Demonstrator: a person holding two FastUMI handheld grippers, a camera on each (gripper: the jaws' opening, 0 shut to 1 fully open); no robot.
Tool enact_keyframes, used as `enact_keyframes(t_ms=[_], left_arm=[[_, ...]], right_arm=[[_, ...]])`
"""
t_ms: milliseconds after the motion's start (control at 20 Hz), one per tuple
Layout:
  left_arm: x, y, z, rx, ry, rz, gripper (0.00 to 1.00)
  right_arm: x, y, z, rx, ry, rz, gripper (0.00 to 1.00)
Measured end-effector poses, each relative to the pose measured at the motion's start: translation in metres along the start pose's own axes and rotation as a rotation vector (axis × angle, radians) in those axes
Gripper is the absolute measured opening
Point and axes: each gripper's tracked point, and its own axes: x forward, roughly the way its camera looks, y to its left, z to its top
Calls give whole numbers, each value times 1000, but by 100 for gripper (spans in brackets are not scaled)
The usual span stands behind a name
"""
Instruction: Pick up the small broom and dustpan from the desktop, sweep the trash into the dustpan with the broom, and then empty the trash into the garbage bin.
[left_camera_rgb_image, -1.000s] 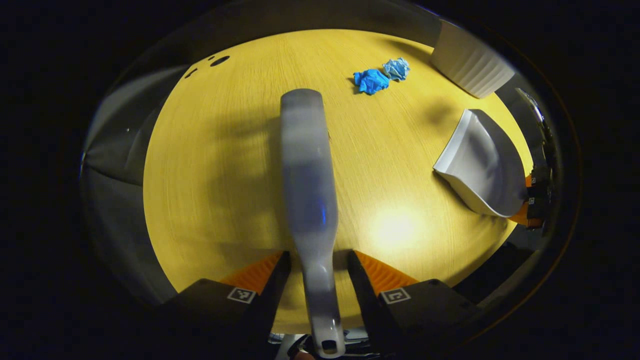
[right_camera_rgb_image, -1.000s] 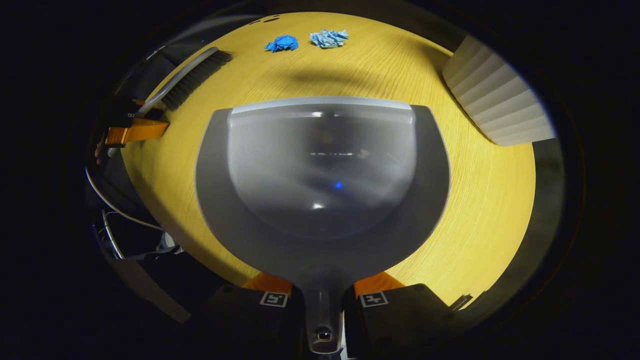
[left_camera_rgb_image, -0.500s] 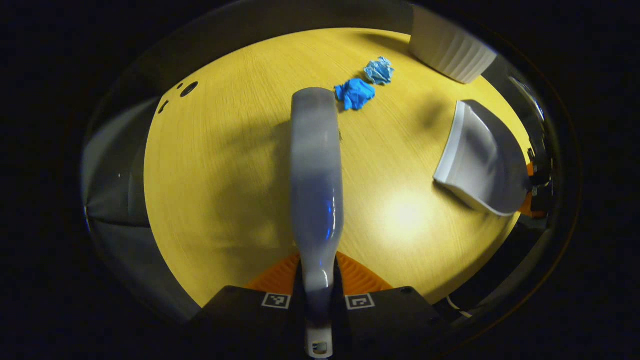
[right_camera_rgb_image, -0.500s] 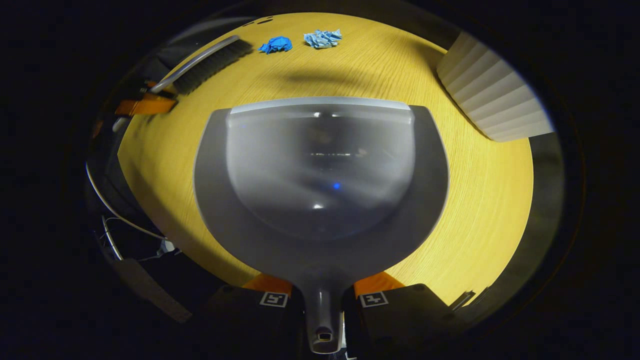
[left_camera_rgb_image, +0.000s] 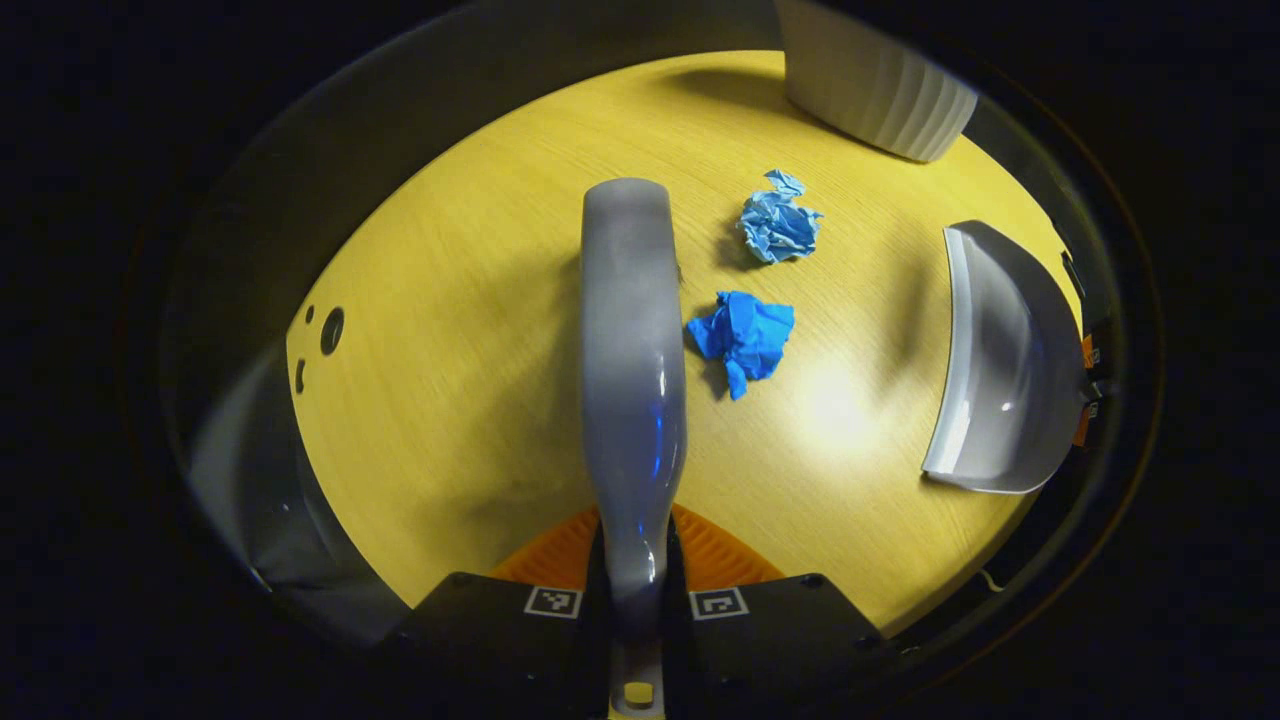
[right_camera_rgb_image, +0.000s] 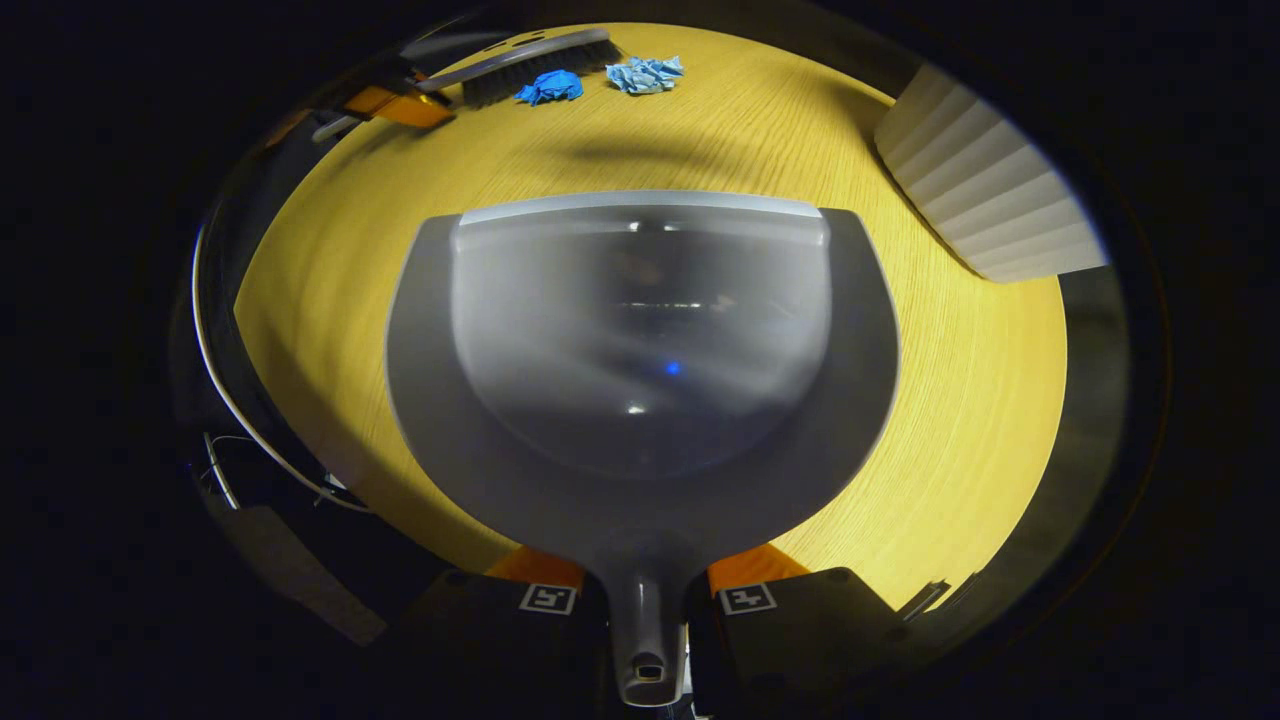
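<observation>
Left gripper (left_camera_rgb_image: 636, 560) clamps the broom (left_camera_rgb_image: 630, 380) at frame centre; right gripper (right_camera_rgb_image: 645, 590) grips the dustpan (right_camera_rgb_image: 640, 360) handle, bottom centre.

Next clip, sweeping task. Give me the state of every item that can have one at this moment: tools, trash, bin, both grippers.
Broom: held by its handle, beside the trash.
Dustpan: held by its handle, empty.
Dark blue wad: crumpled, on the desktop, unswept.
Light blue wad: crumpled, on the desktop, unswept.
White ribbed bin: standing on the desktop.
Left gripper: shut on the broom handle.
Right gripper: shut on the dustpan handle.
</observation>
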Motion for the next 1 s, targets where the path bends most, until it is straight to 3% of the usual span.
enact_keyframes(t_ms=[100, 150, 200, 700, 750, 1000], left_arm=[[3, -5, 16, 40, -17, -5, 29], [4, -11, 22, 52, -21, -19, 22], [3, -16, 29, 73, -29, -26, 25], [-19, -136, 13, 297, -35, -296, 25], [-24, -152, 7, 299, -28, -342, 25], [-25, -156, 3, 258, -20, -350, 25]], right_arm=[[0, 0, 0, 1, 0, -1, 37], [0, 0, 0, 1, 0, 0, 37], [0, 0, 0, 0, 1, 1, 37], [-1, 0, 1, -9, -4, 7, 37], [-1, 0, 0, -9, -7, 7, 37], [-1, -2, 2, -17, -55, -2, 37]])
